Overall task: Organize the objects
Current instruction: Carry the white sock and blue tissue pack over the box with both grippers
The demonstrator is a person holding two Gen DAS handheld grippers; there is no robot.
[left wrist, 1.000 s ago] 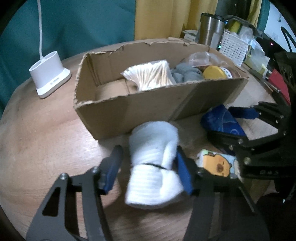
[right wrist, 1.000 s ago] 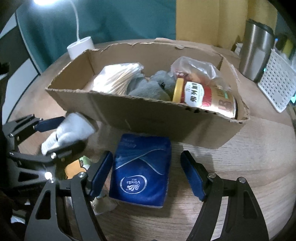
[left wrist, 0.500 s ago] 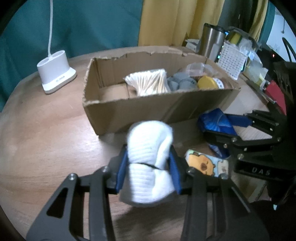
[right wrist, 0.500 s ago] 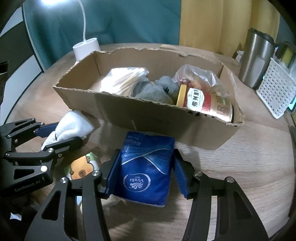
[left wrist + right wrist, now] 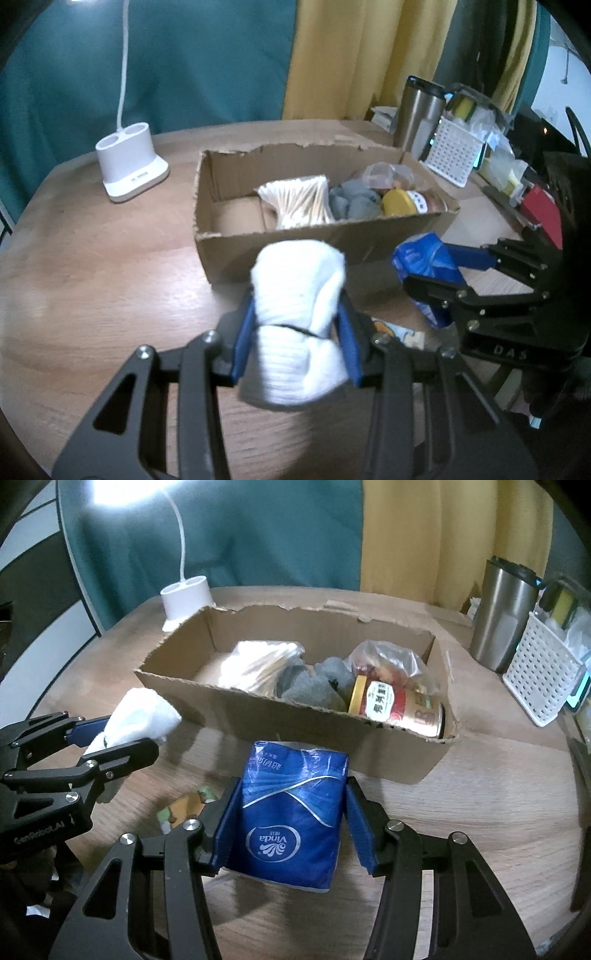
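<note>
From the left wrist, the left gripper (image 5: 295,343) clamps a rolled white sock (image 5: 295,332) between its blue pads, lifted before the cardboard box (image 5: 295,240). Only here does the box's bare left end show.

From the right wrist, the right gripper (image 5: 291,823) squeezes a blue tissue pack (image 5: 291,812). The box holds cotton swabs (image 5: 258,661), grey socks (image 5: 314,683), a plastic bag (image 5: 388,661) and a labelled jar (image 5: 399,709).
</note>
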